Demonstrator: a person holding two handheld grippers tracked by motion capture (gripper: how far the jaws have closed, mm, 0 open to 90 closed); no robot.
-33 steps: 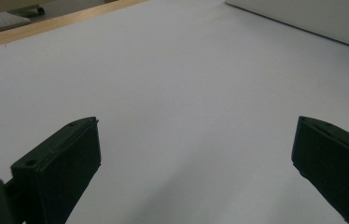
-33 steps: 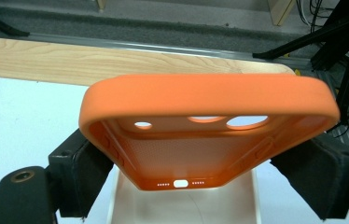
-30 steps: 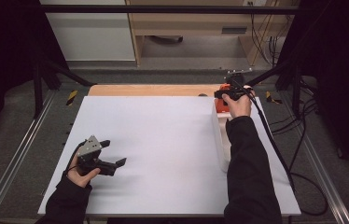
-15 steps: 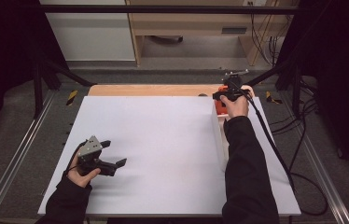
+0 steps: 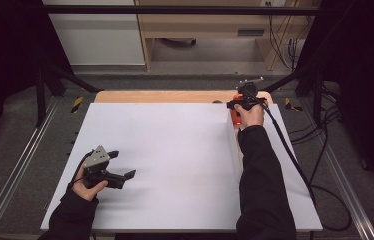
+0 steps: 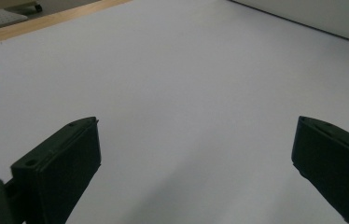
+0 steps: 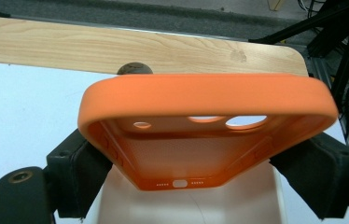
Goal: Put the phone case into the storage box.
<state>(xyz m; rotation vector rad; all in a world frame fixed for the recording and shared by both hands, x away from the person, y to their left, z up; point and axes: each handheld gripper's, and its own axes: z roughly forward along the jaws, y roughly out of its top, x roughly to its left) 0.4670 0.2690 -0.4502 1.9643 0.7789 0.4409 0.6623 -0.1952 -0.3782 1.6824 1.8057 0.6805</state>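
An orange phone case (image 7: 205,116) is clamped by its two long sides between the jaws of my right gripper (image 7: 200,163), open side facing the camera. In the high view that right gripper (image 5: 241,103) is at the far right of the white table, with the orange case (image 5: 235,115) just under it. The case hangs over a white box (image 7: 186,203). At the front left my left gripper (image 5: 123,165) rests low over the table. Its jaws stand wide apart in the left gripper view, where the left gripper (image 6: 196,154) has only bare white surface between them.
The white box (image 5: 234,145) runs as a narrow strip along the right arm's sleeve, and its corner (image 6: 312,18) reaches into the left gripper view. A small dark round thing (image 7: 135,68) lies by the wooden strip (image 5: 165,96) at the table's far edge. A cable (image 5: 295,160) trails right.
The right hand has shifted very slightly at the far right edge, still with the orange case. The left gripper has stayed in place and open.
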